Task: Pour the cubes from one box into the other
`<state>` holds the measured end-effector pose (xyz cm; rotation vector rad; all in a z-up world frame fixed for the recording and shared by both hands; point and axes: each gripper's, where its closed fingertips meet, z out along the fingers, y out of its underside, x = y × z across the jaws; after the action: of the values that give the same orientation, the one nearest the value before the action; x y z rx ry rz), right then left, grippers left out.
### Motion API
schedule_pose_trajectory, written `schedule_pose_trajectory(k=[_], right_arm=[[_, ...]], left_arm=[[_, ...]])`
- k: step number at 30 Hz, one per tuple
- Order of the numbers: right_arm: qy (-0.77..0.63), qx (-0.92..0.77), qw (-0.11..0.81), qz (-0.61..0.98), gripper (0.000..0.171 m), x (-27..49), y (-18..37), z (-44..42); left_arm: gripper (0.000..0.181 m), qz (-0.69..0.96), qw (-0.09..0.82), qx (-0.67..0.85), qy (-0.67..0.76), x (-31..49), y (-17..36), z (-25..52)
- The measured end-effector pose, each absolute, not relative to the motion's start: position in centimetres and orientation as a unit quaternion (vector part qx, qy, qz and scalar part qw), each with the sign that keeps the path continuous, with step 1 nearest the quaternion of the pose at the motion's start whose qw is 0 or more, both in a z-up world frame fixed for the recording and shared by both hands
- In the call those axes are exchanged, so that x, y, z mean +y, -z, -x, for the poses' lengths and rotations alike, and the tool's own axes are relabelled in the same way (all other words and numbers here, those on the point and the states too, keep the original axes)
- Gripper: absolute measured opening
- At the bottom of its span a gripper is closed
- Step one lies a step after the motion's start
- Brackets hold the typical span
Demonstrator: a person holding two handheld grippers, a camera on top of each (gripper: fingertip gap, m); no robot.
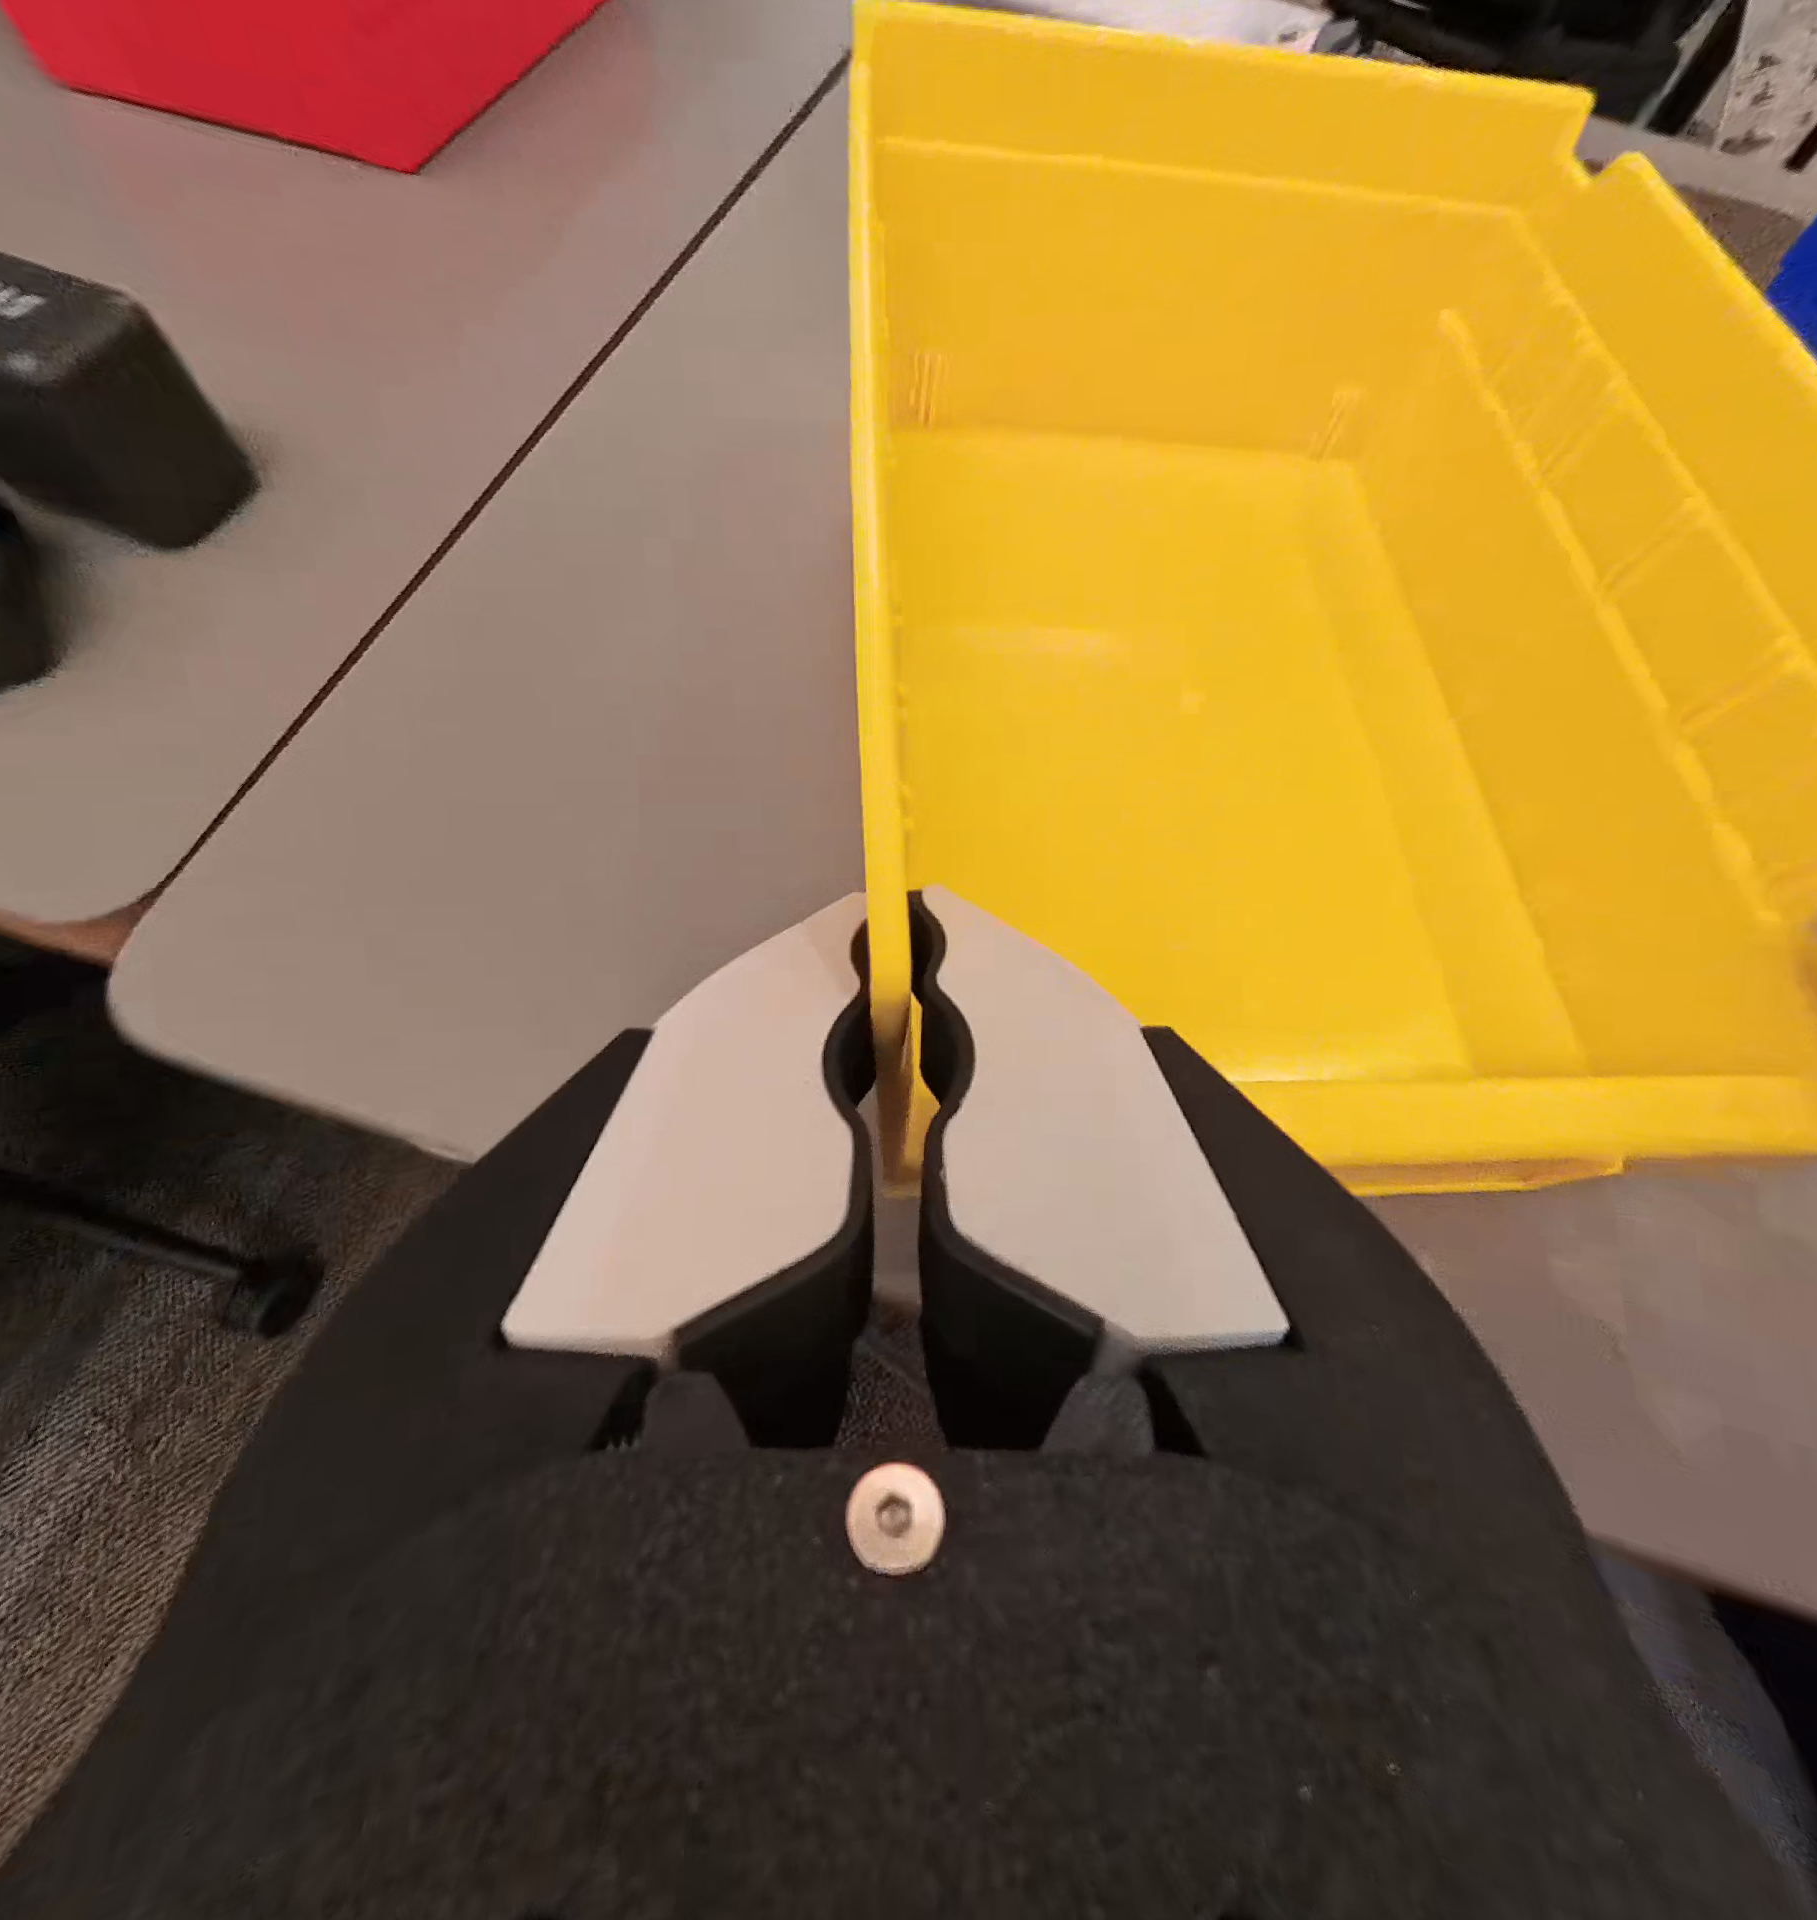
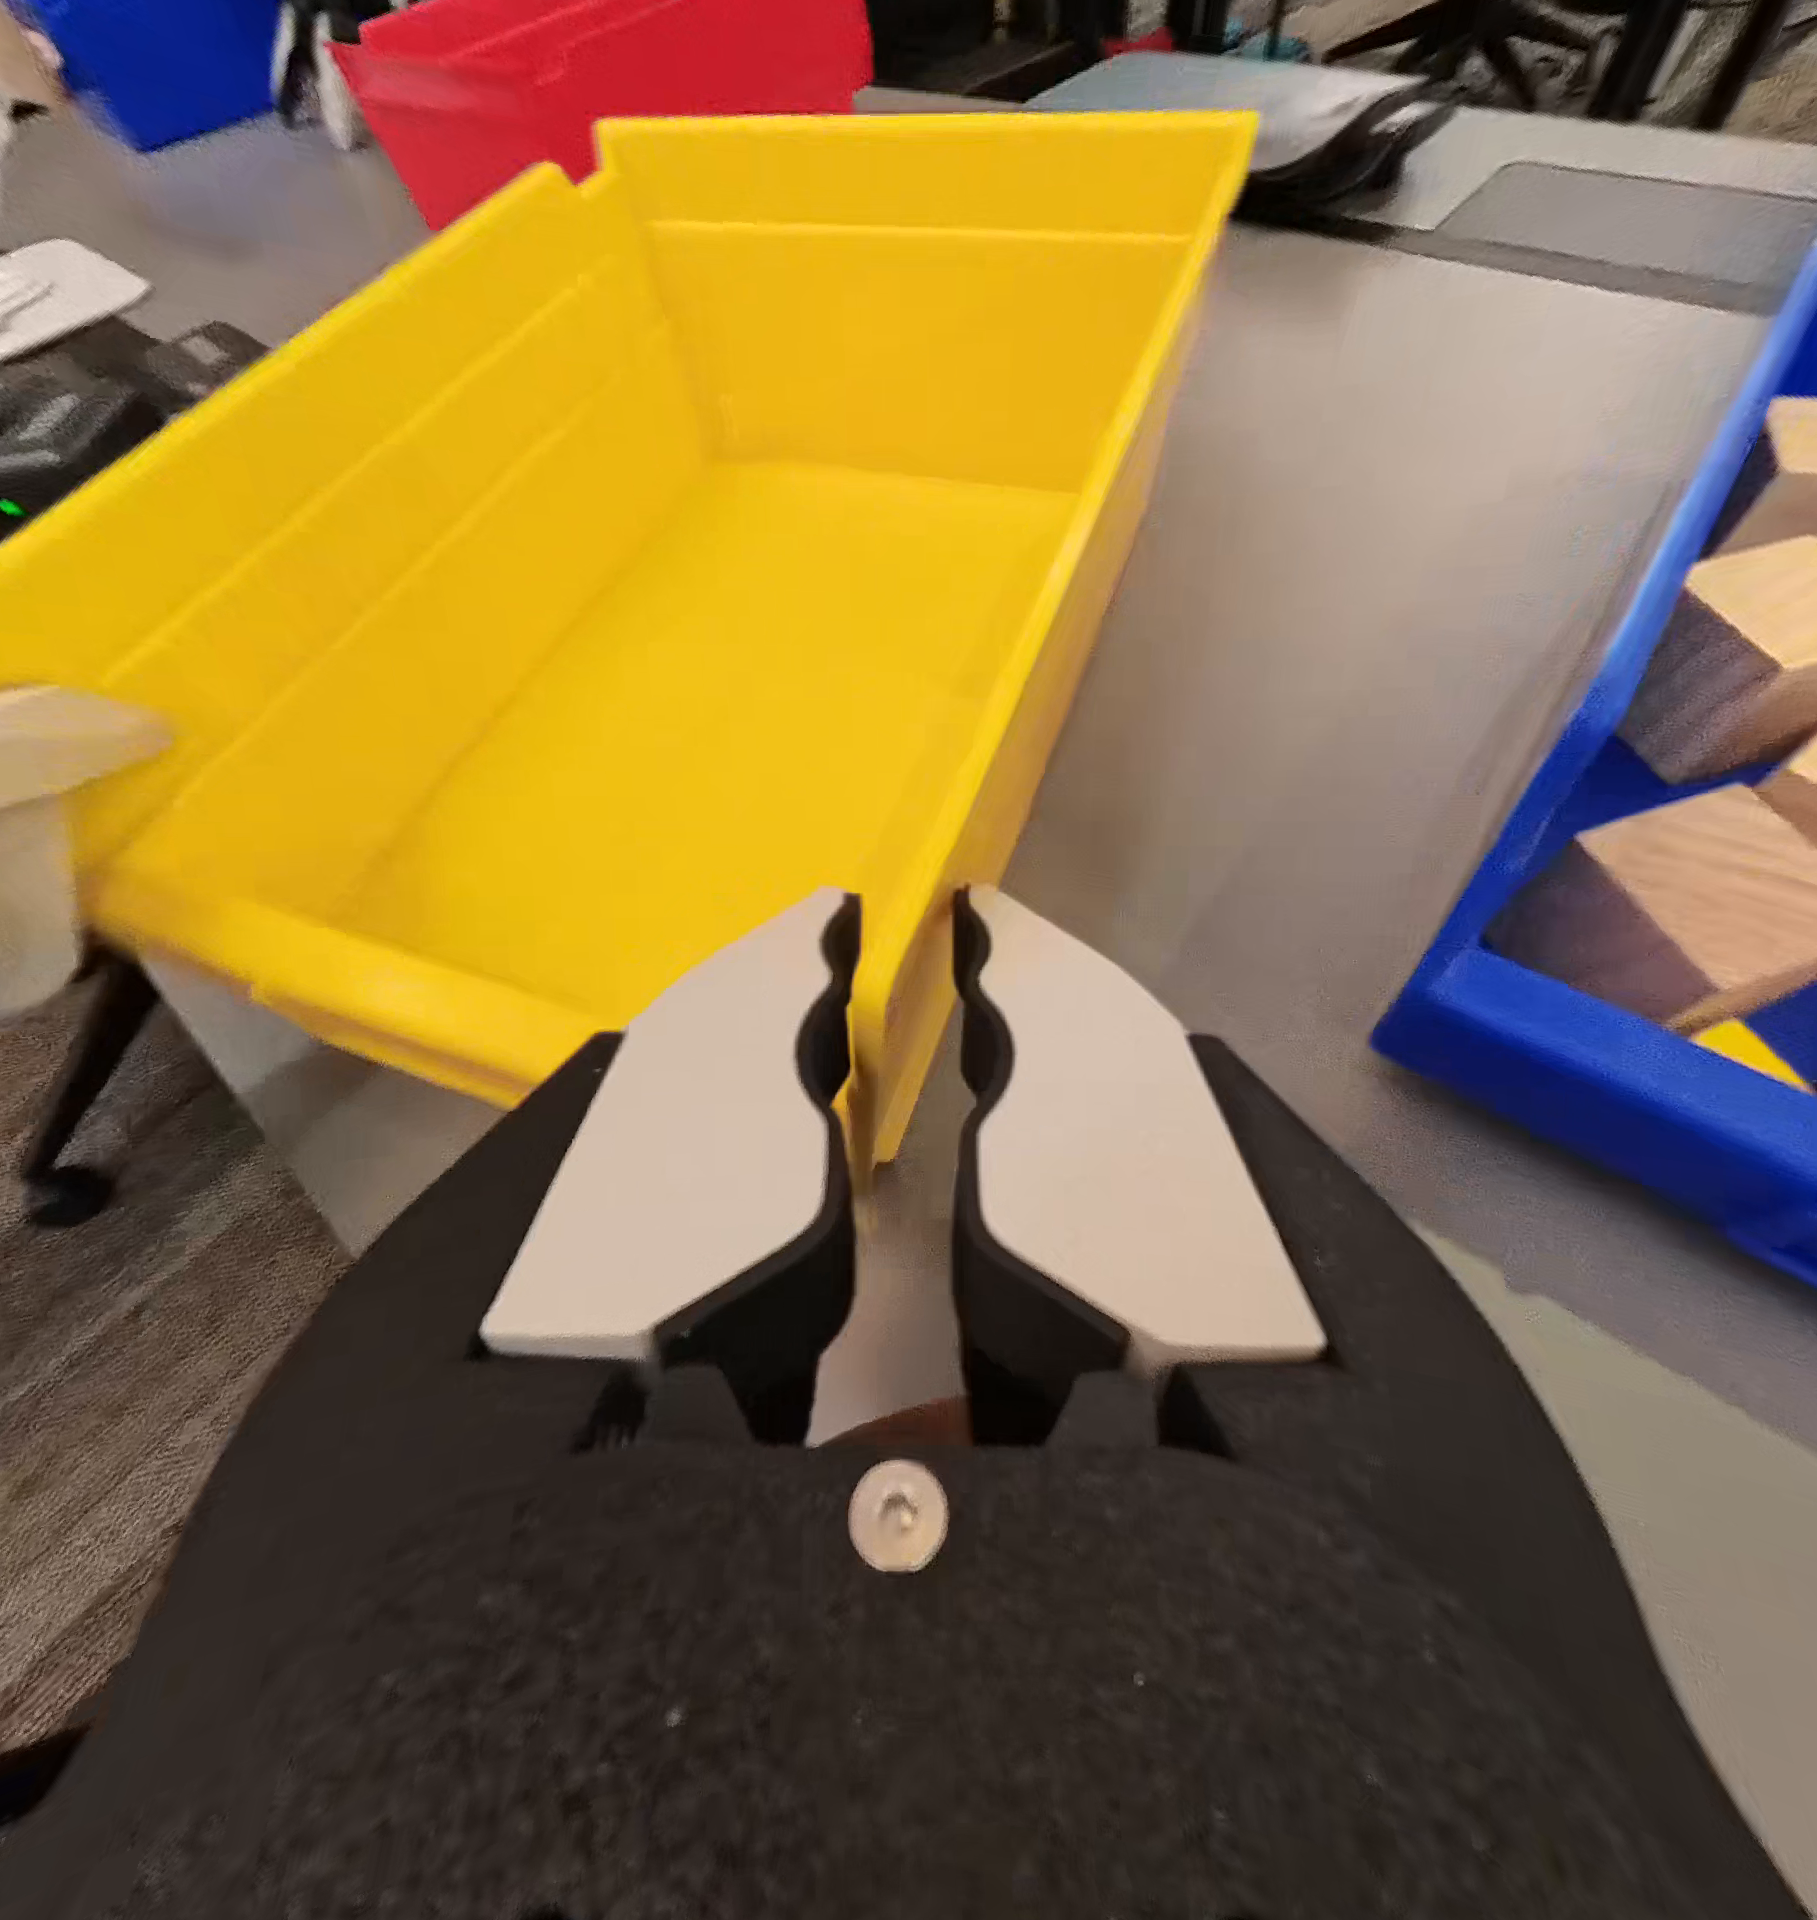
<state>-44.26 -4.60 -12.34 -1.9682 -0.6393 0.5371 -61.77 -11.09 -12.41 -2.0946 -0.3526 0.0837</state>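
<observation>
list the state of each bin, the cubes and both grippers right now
yellow bin: empty, upright on the table
blue bin: holds the wooden cubes
red bin: contents hidden
left gripper: shut on the yellow bin's side wall
right gripper: straddles the opposite wall, gap still showing

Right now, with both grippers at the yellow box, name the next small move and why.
Probably open the left gripper and draw both back: the yellow box is empty, the wooden cubes lie in the blue box, and the right gripper already stands open around its wall.
</observation>
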Motion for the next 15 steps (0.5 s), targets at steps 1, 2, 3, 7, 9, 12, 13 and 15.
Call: schedule_pose_trajectory(k=[1, 2, 3, 7, 9, 12, 13, 15], right_arm=[[-0.192, -0.261, 0.492, 0.808, 0.010, -4.6, 12.4, 44.2], [-0.163, -0.275, 0.500, 0.805, 0.007, -4.7, 12.3, 44.2], [-0.163, -0.277, 0.495, 0.808, 0.006, -5.1, 12.2, 44.2], [-0.182, -0.270, 0.525, 0.786, 0.005, -5.8, 7.6, 43.5], [-0.164, -0.261, 0.583, 0.751, 0.005, -5.8, 2.9, 41.5], [-0.136, -0.231, 0.641, 0.719, 0.005, -5.3, -4.1, 35.6], [-0.125, -0.214, 0.654, 0.715, 0.005, -4.8, -5.9, 32.7], [-0.086, -0.176, 0.672, 0.714, 0.005, -3.4, -8.7, 25.8]], left_arm=[[0.003, 0.860, 0.487, -0.146, -0.050, -12.1, 12.3, 61.6], [0.003, 0.858, 0.489, -0.145, -0.065, -12.9, 11.9, 61.5], [0.003, 0.853, 0.494, -0.145, -0.082, -13.7, 11.1, 61.5], [0.003, 0.805, 0.558, -0.147, -0.139, -15.4, 5.6, 60.4], [0.003, 0.773, 0.603, -0.152, -0.128, -15.2, 2.0, 58.7], [0.002, 0.736, 0.658, -0.139, -0.079, -12.9, -3.7, 53.7], [0.002, 0.729, 0.670, -0.124, -0.060, -11.5, -5.4, 51.3], [0.002, 0.721, 0.688, -0.083, -0.026, -8.1, -8.1, 45.0]])
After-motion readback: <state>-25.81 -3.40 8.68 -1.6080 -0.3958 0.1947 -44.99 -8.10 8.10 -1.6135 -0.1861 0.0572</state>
